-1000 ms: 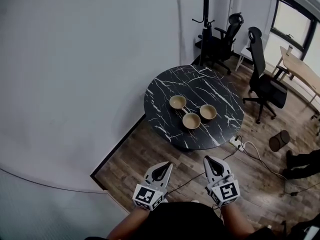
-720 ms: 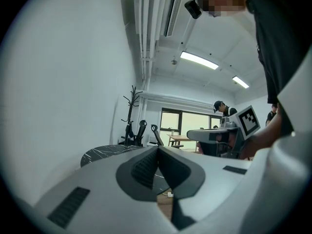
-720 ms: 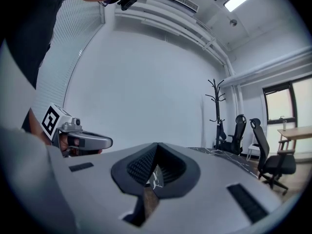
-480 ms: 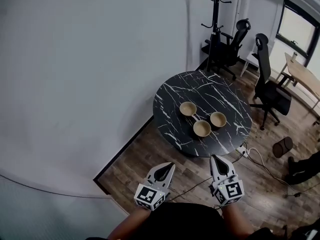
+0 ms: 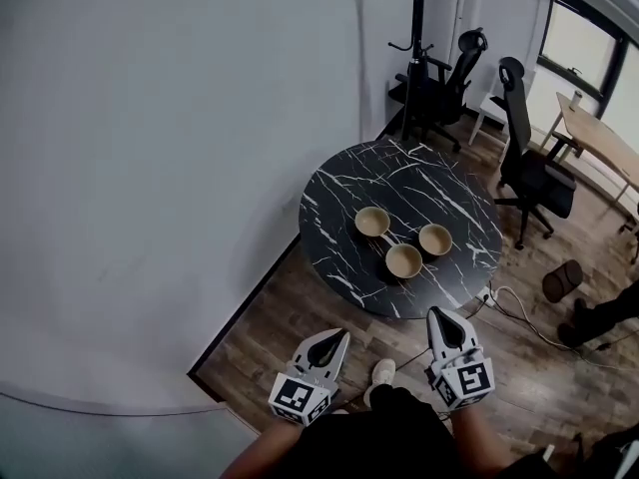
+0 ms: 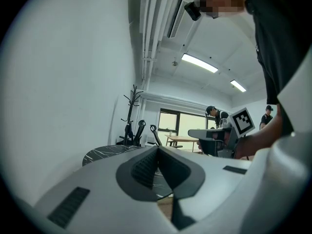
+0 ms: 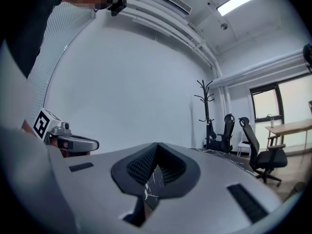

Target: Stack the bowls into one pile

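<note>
3 round tan bowls (image 5: 403, 260) lie unstacked on a round, white-veined black marble table (image 5: 419, 183). The grey left gripper (image 5: 337, 335) and right gripper (image 5: 441, 313) have their ribbed jaws pressed together, empty, well apart from the table.

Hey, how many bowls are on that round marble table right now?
3, all on the black marble table: the left bowl, the near bowl toward the table's front edge, and the right bowl. None are stacked yet, and none appear hidden.

Bright, even light comes from ceiling strips (image 6: 200, 63) and a window (image 5: 589, 44) beyond the table (image 5: 439, 183), shadows are soft, and fisheye bending with dark corners frames each sharp picture.
</note>
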`<move>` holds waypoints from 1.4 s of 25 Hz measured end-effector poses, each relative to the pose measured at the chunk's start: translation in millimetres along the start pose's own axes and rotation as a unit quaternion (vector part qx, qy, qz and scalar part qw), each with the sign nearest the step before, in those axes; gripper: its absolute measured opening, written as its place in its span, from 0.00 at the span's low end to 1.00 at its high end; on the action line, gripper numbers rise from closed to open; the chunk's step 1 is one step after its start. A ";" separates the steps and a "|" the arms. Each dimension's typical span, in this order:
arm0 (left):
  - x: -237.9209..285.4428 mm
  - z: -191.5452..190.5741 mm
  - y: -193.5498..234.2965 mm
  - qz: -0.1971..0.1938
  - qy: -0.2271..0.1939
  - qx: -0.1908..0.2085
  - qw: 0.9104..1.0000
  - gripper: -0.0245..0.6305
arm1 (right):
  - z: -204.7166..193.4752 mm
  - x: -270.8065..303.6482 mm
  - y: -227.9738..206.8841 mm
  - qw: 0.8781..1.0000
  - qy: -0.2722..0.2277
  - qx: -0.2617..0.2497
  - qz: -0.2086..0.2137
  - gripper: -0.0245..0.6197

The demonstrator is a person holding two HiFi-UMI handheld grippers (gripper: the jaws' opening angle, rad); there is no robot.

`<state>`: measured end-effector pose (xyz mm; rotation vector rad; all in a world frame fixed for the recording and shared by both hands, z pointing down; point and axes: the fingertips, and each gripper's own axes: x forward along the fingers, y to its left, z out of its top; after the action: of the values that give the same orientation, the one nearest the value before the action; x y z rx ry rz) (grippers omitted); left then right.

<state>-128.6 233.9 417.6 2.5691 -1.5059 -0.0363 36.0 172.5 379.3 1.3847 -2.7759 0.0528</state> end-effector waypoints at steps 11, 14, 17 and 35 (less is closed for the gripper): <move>81.9 -17.5 28.2 -0.003 0.036 -0.003 0.999 0.06 | -30.5 48.9 -58.9 0.999 0.031 0.000 0.008 0.05; 106.2 -22.0 33.0 -0.003 0.047 -0.002 0.999 0.06 | -40.0 59.9 -74.5 0.999 0.041 0.001 0.013 0.05; 127.8 -21.7 39.9 -0.002 0.054 0.006 0.999 0.06 | -46.4 72.4 -85.7 0.999 0.047 0.002 0.022 0.05; 215.6 -24.3 76.1 0.038 0.092 0.040 0.994 0.06 | -81.2 122.5 -156.2 0.996 0.082 -0.003 0.045 0.05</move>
<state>-85.8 13.3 466.4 2.4925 -1.5630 0.2673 88.8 -15.3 468.5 1.1943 -2.6974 0.1531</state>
